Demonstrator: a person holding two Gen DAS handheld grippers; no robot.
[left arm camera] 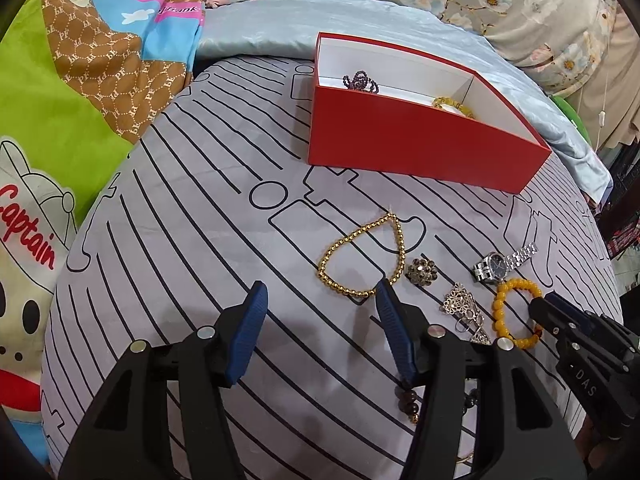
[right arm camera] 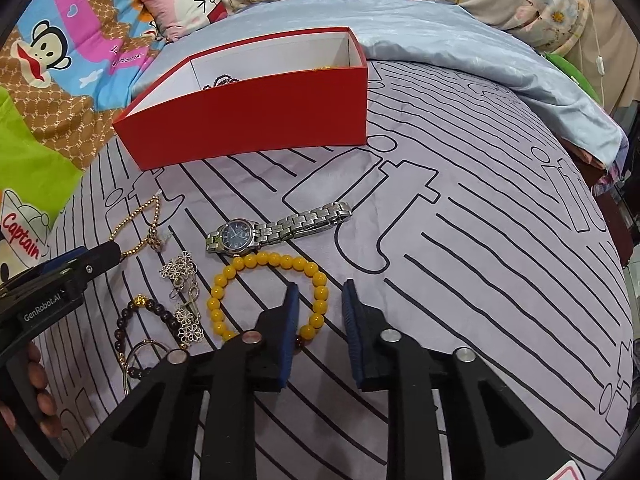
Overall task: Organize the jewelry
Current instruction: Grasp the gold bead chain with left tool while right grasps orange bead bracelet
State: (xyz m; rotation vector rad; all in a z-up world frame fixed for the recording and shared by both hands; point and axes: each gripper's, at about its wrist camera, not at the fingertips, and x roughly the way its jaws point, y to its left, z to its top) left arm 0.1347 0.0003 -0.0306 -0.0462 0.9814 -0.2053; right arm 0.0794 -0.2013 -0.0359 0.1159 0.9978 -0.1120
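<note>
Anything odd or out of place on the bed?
Nothing damaged. The red box sits askew to the sheet's stripes, and most jewelry still lies loose outside it: watch, yellow bracelet, gold beads, brooch.

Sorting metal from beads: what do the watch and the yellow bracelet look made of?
Watch: looks like polished silver-toned metal, probably steel, with glinting links and a dark blue dial. Yellow bracelet: opaque glossy round beads, likely resin, plastic or amber-like stone; which one is unclear.

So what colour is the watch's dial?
Dark blue, on the watch with the silver band; clearest in the right wrist view.
</note>
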